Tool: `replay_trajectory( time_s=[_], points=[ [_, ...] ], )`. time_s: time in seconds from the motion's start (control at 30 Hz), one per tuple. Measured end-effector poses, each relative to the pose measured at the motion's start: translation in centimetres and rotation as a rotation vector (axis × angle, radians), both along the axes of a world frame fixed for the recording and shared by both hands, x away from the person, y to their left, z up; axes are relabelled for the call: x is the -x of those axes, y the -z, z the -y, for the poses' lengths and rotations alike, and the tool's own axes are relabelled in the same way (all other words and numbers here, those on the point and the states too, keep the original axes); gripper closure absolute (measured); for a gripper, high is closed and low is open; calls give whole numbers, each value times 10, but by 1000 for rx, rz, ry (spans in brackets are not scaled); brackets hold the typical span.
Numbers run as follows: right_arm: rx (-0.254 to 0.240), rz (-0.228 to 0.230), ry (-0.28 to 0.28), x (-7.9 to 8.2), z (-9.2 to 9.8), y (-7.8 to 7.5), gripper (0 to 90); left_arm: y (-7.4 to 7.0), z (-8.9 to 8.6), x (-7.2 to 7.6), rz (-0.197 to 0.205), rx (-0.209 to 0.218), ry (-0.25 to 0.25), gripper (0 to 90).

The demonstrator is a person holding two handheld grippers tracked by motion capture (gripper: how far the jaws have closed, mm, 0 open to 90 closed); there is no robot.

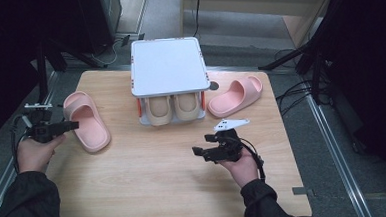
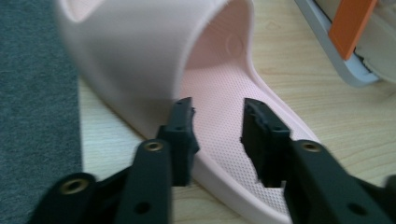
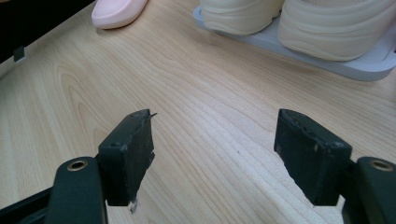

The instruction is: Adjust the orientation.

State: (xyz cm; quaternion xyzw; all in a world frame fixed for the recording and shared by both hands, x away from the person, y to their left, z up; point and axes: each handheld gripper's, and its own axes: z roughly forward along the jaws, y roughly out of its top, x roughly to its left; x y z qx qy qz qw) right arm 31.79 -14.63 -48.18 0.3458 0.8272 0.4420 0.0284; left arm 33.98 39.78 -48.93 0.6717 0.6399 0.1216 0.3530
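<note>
A pink slipper (image 1: 86, 121) lies on the left of the wooden table (image 1: 150, 191), toe toward the far edge. My left gripper (image 1: 74, 125) is at its left side, open, jaws straddling the slipper's (image 2: 219, 79) rim and dotted sole without pressing; left gripper (image 2: 217, 121). A second pink slipper (image 1: 235, 95) lies to the right of the white shoe rack (image 1: 167, 65). Two beige slippers (image 1: 159, 110) sit on the rack's lower shelf. My right gripper (image 1: 201, 143) hovers open in front of the rack, nothing between its jaws; right gripper (image 3: 215, 140).
The rack's grey base (image 3: 364, 70) with the beige slippers (image 3: 336, 28) is just ahead of the right gripper. Another pink slipper (image 3: 119, 11) shows at the far left of that view. Bare wood lies between the two hands. Dark floor and stands surround the table.
</note>
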Motion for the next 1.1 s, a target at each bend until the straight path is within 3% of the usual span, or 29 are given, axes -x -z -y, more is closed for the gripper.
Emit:
replay_trajectory(
  time_s=[0.2,0.37,0.53,0.7,0.9,1.1],
  points=[
    [7,8,6,1,2,0,291,8,-13,-6,-13,-8,-74,462],
    [8,8,21,3,6,1,291,15,-16,-16,-20,17,-95,431],
    [10,7,47,6,14,1,291,21,-13,-28,-54,13,-95,421],
    [10,3,72,10,22,1,291,23,-14,-35,-48,13,-131,420],
    [14,3,94,12,27,2,291,24,-14,-38,-47,-20,-143,476],
    [10,7,99,12,29,1,291,18,-10,-37,-39,-98,-134,642]
  ],
)
